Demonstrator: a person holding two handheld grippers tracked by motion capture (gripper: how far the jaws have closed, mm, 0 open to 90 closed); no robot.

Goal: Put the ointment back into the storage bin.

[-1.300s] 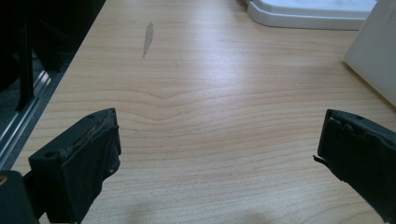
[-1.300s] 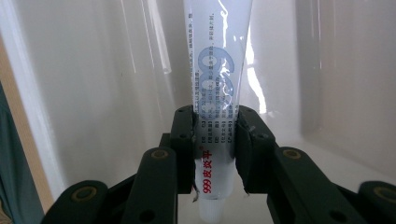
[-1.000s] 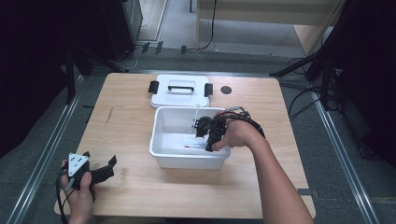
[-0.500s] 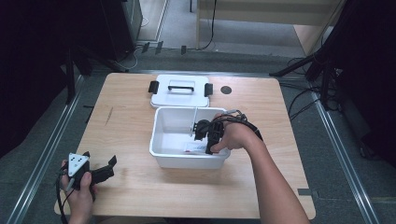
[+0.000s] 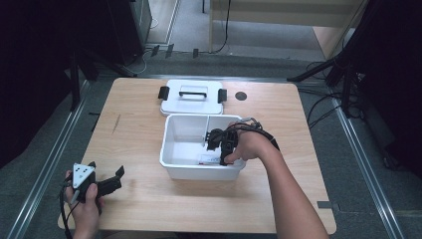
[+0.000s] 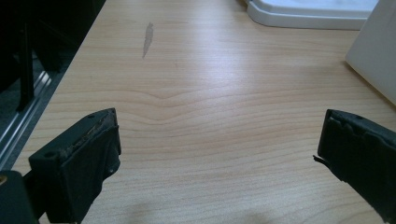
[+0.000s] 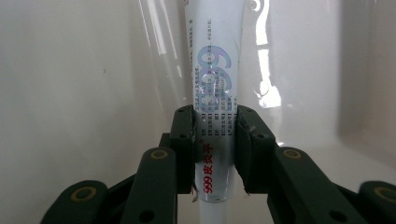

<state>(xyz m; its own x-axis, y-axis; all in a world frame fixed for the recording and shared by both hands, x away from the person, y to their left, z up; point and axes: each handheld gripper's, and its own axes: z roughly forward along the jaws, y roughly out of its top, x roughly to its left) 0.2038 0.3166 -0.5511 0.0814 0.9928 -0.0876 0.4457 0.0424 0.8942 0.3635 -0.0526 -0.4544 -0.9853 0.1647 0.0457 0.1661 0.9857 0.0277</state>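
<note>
right gripper point(image 7: 215, 140): jaws clamped on tube point(image 7: 214, 70), centre frame | tube: down inside bin point(image 5: 185, 134), mid-frame, apparently not let go yet | left gripper point(image 5: 113, 180): jaws spread, nothing between, lower left on table point(image 5: 139, 209) | lid point(image 5: 191, 97): off, behind bin | left, my guess: release tube, fit lid

Your worktop point(image 5: 144, 149) is pale wood grain, with a short grey scuff point(image 5: 116, 123) on it ahead of your left hand-held gripper point(image 5: 102, 184), which rests low at the near left corner. A white open bin point(image 5: 171, 159) stands on the boards around your right hand-held gripper point(image 5: 219, 144). Just beyond that gripper, touching the bin's far wall, the white lid point(image 5: 191, 99) lies flat, handle up. Past the lid's right end sits a small dark round spot point(image 5: 241, 95).
</note>
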